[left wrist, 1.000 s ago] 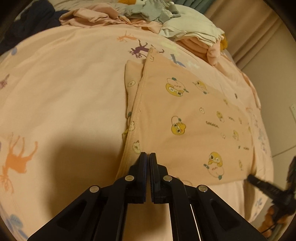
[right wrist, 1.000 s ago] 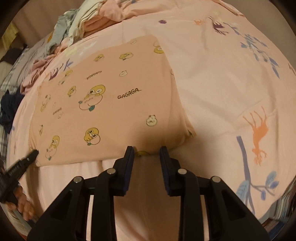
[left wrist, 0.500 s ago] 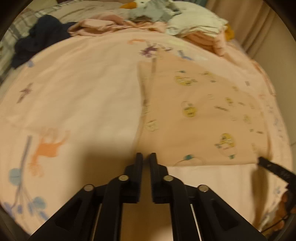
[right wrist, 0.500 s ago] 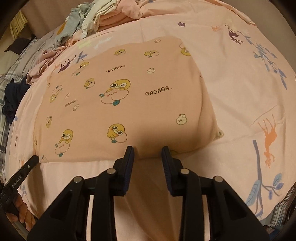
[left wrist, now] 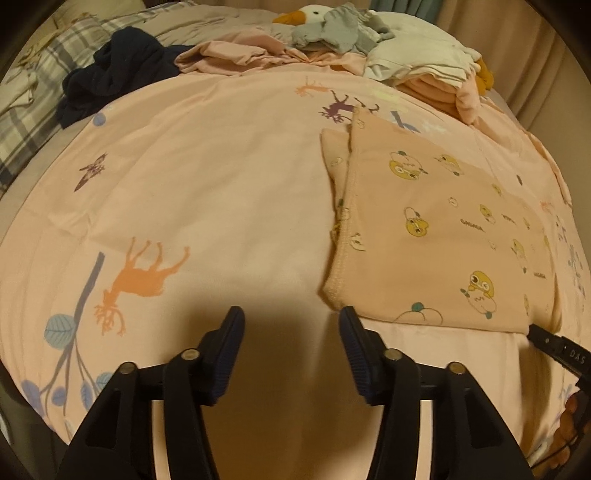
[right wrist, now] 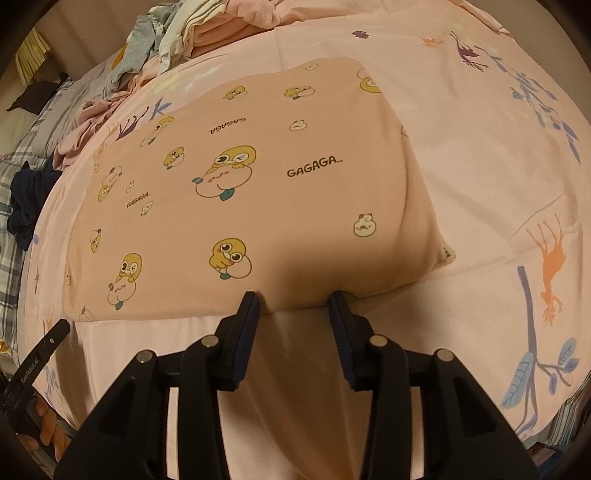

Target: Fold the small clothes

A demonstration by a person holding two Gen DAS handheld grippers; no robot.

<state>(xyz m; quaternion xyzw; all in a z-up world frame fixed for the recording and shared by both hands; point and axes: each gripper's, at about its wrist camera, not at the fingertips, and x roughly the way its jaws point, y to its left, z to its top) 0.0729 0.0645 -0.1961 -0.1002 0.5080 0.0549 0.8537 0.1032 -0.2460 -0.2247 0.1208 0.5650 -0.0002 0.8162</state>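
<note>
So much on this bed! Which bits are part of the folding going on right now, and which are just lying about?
In the job:
- folded duck-print garment
- left gripper, open
- right gripper, open

Lying about:
- heap of clothes
- dark navy garment
- goose plush
- pink animal-print sheet

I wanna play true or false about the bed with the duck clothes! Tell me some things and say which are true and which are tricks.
1. The peach garment with yellow cartoon ducks lies folded flat on the pink bedsheet. True.
2. The left gripper is clamped on the garment. False: its jaws have just been opening, nothing is between them, and the garment's corner lies beside its right finger.
3. The word GAGAGA is printed on the garment. True.
4. The right gripper holds a sock. False: its jaws stand apart at the garment's near edge, with no sock there.
5. A pile of clothes sits at the far end of the bed. True.
6. The dark navy garment lies on top of the duck garment. False: it lies far off by the plaid bedding.
</note>
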